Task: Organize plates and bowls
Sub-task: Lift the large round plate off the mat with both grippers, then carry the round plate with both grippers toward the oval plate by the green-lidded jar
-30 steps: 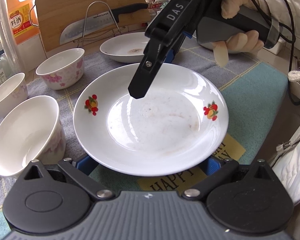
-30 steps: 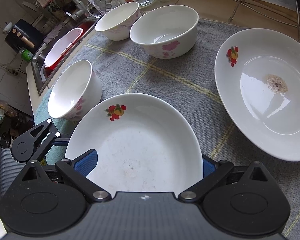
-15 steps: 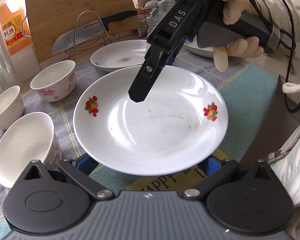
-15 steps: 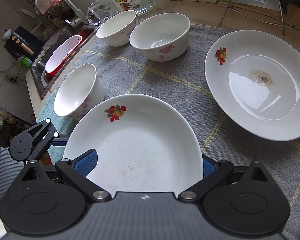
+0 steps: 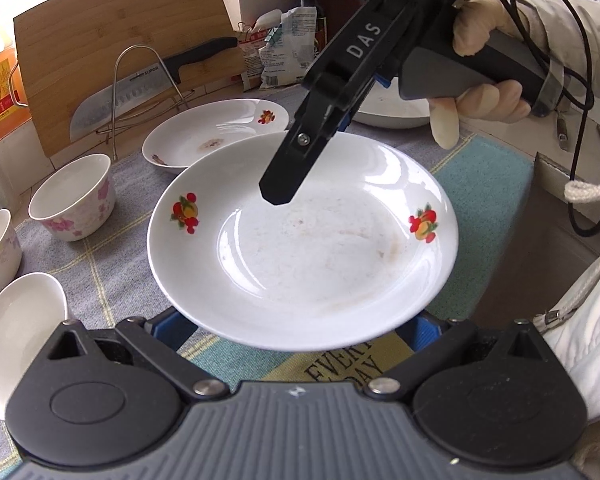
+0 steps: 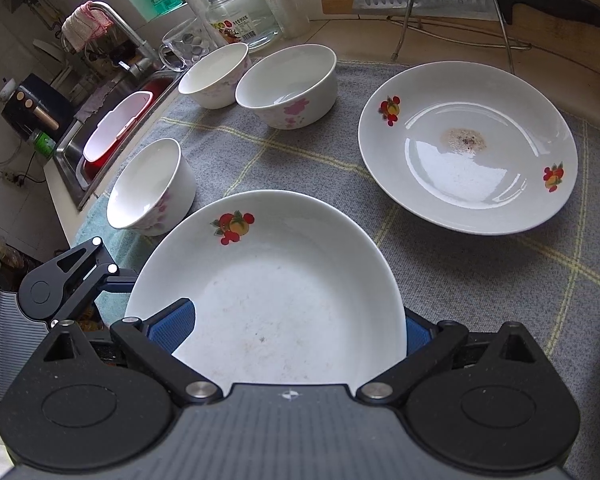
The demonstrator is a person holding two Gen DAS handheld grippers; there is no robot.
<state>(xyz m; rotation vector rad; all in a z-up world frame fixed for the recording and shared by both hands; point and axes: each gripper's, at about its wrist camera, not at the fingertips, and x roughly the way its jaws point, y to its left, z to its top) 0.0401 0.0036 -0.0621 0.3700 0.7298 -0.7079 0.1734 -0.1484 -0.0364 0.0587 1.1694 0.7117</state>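
A white plate with fruit decals [image 5: 300,248] hangs above the mat, held between both grippers. My left gripper [image 5: 296,332] is under its near rim, its blue pads [image 5: 168,328] spread wide with the plate lying across them. At the far rim my right gripper [image 5: 278,196] is rolled on its side, one finger over the plate and the other hidden beneath. In the right wrist view the same plate [image 6: 284,280] sits slanted between the pads of the right gripper [image 6: 292,324]. A second decal plate [image 6: 468,148] with a brown stain lies on the mat ahead.
Three pink-flowered bowls [image 6: 152,188] [image 6: 288,84] [image 6: 216,74] stand on the grey checked mat [image 6: 480,280]. A cleaver on a wire rack [image 6: 440,0] leans at a cutting board behind. The sink [image 6: 100,140] is at the left. Another plate [image 5: 392,110] lies behind the gloved hand.
Both grippers and the plate have risen and shifted together. The bowls have slid left and farther off in the left view, and the stained plate has come fully into the right view.
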